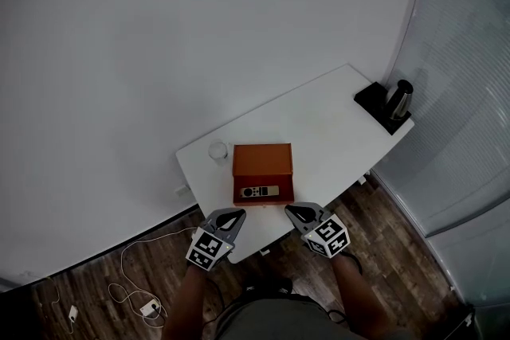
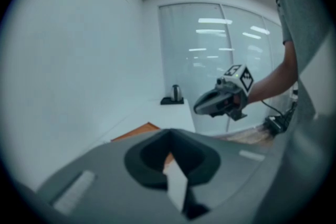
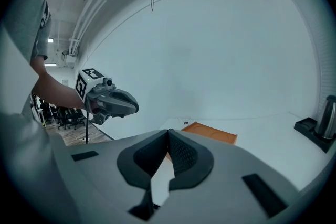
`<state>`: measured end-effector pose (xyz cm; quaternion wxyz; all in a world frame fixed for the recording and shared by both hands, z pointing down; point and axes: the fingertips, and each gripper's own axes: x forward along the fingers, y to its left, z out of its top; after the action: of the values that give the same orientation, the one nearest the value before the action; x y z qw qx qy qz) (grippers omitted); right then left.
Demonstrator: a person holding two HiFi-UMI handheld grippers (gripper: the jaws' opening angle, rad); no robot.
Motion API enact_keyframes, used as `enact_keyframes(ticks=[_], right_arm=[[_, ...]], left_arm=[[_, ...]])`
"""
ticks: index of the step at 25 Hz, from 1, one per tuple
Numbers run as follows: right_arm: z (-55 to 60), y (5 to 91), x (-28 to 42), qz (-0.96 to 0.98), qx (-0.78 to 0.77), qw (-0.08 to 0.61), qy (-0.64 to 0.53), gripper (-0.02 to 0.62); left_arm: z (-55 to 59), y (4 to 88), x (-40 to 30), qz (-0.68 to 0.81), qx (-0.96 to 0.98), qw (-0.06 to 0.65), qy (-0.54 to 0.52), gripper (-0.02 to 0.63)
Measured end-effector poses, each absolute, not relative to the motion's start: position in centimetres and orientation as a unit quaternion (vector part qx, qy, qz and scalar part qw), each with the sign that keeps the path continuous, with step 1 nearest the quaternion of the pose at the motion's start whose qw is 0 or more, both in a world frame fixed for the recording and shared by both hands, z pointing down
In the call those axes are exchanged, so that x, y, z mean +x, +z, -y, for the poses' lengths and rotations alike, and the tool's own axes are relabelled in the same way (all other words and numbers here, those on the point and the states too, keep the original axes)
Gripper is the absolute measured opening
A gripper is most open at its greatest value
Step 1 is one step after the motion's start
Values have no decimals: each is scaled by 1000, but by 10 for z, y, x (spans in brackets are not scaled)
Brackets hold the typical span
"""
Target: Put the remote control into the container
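Since the remote control (image 1: 260, 191) already lies in the near end of the orange container (image 1: 263, 158), my left gripper (image 1: 237, 212) and right gripper (image 1: 293, 209) hang by the table (image 1: 319, 115) edge, all 4 jaws pressed together on nothing, the job seemingly done.

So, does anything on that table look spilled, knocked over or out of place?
Nothing stands out. The remote control lies flat inside the orange container, a glass stands upright beside it, and the kettle sits upright on its black tray.

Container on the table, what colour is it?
The container is orange-brown, clearest in the head view.
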<state>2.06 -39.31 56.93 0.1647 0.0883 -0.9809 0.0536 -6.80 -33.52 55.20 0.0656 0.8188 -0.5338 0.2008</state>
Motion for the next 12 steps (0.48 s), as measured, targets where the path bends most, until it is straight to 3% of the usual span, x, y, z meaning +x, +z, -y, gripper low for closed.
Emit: enact_keyframes(ticks=[12], right_arm=[[372,565,12,975,117,185,40,17]], left_arm=[[311,550,-90,516,834,80,181,-2]])
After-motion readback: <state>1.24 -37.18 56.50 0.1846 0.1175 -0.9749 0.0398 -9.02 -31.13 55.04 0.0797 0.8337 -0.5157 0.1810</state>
